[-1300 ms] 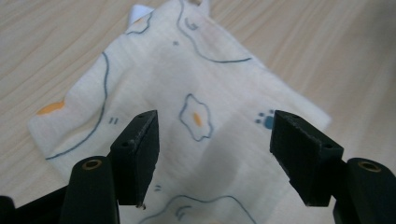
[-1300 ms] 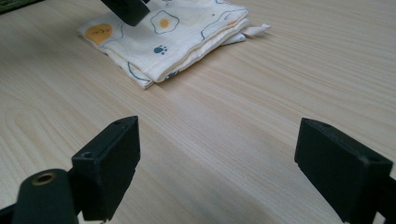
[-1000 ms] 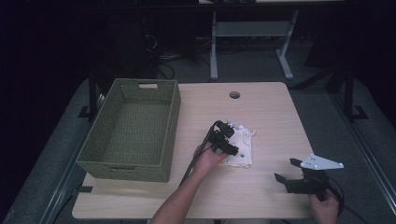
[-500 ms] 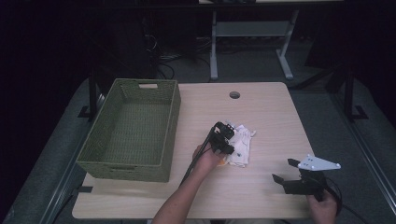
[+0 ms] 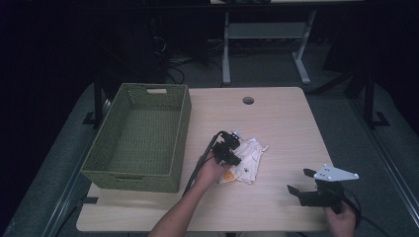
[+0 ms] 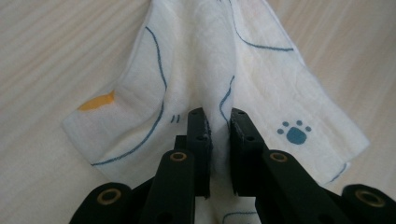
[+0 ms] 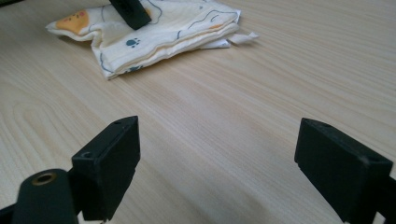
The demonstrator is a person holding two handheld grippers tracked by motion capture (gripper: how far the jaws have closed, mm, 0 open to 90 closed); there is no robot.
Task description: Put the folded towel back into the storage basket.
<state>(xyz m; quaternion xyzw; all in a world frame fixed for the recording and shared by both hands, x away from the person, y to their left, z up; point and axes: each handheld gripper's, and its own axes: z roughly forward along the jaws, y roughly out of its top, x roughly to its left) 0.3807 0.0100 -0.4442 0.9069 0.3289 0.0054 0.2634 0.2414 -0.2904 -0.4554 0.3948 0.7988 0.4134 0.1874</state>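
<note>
the left gripper (image 6: 216,122) has its jaws drawn narrow, pinching a raised ridge of the white printed cloth (image 6: 205,70) between the pads; the fabric puckers up into the gap, so the grip looks taken. in the high view the same gripper (image 5: 232,144) sits on top of the cloth (image 5: 249,163), which lies folded and a little rumpled on the wooden table (image 5: 276,123), near the middle and just right of the green woven basket (image 5: 141,138). whether the cloth has left the tabletop at all is hard to tell from above; most of it seems to lie flat.

the right gripper (image 7: 219,154) has its jaws wide apart over bare wood, holding nothing, and stands well apart from the cloth (image 7: 154,28) at the near right edge of the table (image 7: 261,93); from above it (image 5: 301,183) rests low by the person's hand.

as a judgement: the grasp is made, but the lift and the carry toward the basket, which looks empty, are left to do.
</note>
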